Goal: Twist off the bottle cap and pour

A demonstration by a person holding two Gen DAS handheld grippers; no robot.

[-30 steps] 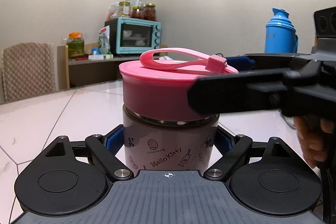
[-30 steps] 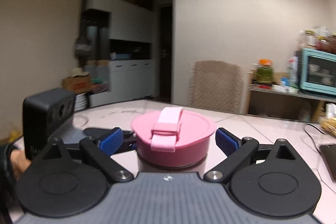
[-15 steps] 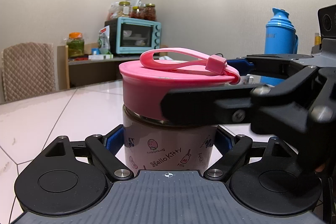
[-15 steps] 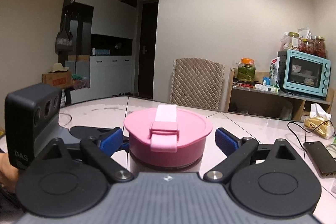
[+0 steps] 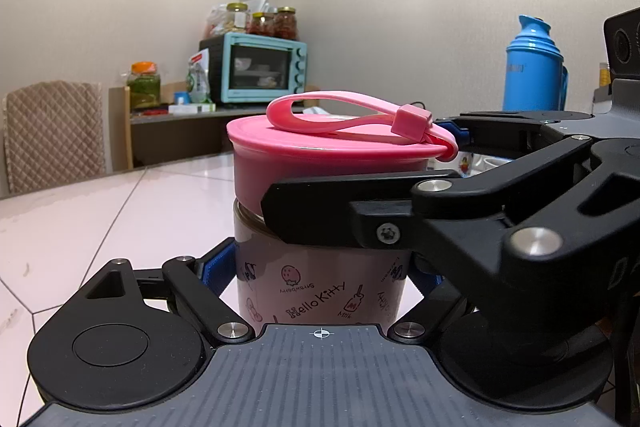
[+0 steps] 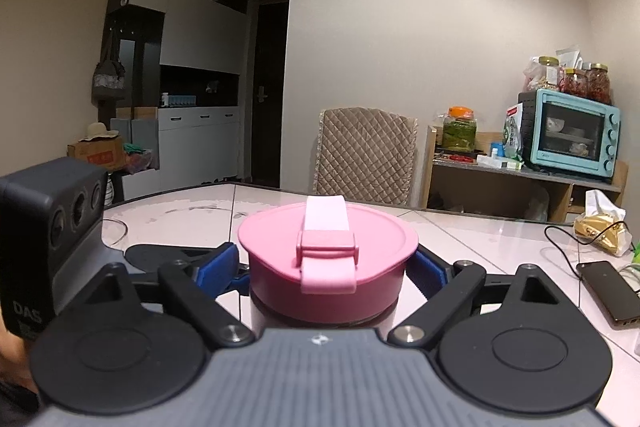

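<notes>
A pink Hello Kitty bottle [image 5: 320,287] stands on the white table, topped by a wide pink cap [image 5: 320,167] with a strap loop. My left gripper [image 5: 320,271] is shut on the bottle body, blue pads against both its sides. My right gripper [image 6: 326,267] is shut on the pink cap [image 6: 326,247], blue pads touching its left and right sides. In the left wrist view the right gripper's black finger [image 5: 360,211] crosses in front of the cap from the right.
A blue thermos [image 5: 534,67] stands at the back right. A phone [image 6: 610,289] with a cable and a gold packet [image 6: 600,227] lie on the table [image 6: 500,239] to the right. A padded chair [image 6: 364,155] and a shelf with a teal oven [image 6: 572,131] stand behind.
My right gripper moved in from the right around the cap and its pads closed onto it. The left gripper and bottle stayed still.
</notes>
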